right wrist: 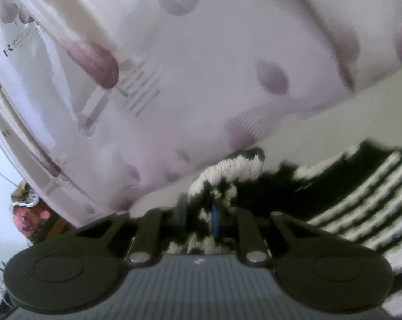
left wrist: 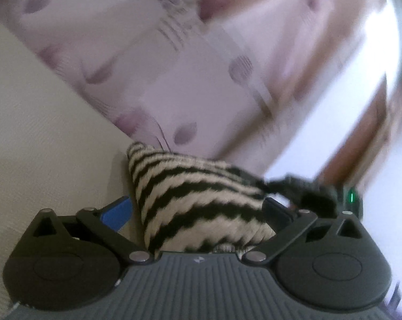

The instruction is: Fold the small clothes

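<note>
Left wrist view: my left gripper [left wrist: 198,208] has a thick fold of the black-and-cream striped knit garment [left wrist: 198,200] between its widely parted fingers; whether the pads press on it I cannot tell. Behind lies a cream surface [left wrist: 41,138] and a lilac spotted pillow [left wrist: 190,61]. Right wrist view: my right gripper [right wrist: 201,218] is clamped narrowly on a bunched edge of the same knit [right wrist: 222,170]; the rest trails rightward, blurred.

Striped garment [left wrist: 201,202]: thick fuzzy knit, ribbed, black and cream. Left gripper [left wrist: 198,208]: matt black plastic, shiny metal rivets, glossy blue pads. Curtain [right wrist: 214,61] at 12 o'clock: thin smooth printed cloth. Surface [left wrist: 41,146] underneath: finely textured matt fabric
</note>
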The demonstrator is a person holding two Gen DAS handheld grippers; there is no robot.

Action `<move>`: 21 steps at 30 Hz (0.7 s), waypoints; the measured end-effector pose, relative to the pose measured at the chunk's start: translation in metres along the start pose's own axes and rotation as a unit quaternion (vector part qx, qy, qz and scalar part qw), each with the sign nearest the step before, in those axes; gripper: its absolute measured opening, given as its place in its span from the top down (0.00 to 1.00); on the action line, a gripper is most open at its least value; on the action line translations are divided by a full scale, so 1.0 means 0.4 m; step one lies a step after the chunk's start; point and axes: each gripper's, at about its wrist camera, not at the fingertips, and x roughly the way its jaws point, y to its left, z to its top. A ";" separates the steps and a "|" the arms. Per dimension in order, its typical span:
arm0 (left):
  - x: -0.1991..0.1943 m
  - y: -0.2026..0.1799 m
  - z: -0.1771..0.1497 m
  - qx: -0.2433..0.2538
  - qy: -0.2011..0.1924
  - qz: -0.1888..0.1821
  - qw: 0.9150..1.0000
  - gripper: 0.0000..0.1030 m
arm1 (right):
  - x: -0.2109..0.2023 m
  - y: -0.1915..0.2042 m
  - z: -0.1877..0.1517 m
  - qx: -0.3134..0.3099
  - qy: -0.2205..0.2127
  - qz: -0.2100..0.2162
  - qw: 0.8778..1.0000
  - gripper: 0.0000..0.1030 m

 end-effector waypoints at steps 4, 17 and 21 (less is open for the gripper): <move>0.025 -0.028 -0.018 0.036 0.017 -0.004 0.999 0.01 | -0.070 -0.050 0.047 -0.021 -0.009 -0.036 0.999 0.86; 0.057 -0.027 -0.027 0.053 0.049 0.006 0.997 0.01 | -0.137 -0.207 0.013 -0.118 0.042 -0.155 0.980 0.86; 0.060 -0.028 -0.033 0.064 0.053 0.007 0.997 0.01 | -0.139 -0.242 -0.009 -0.104 0.037 -0.154 0.982 0.87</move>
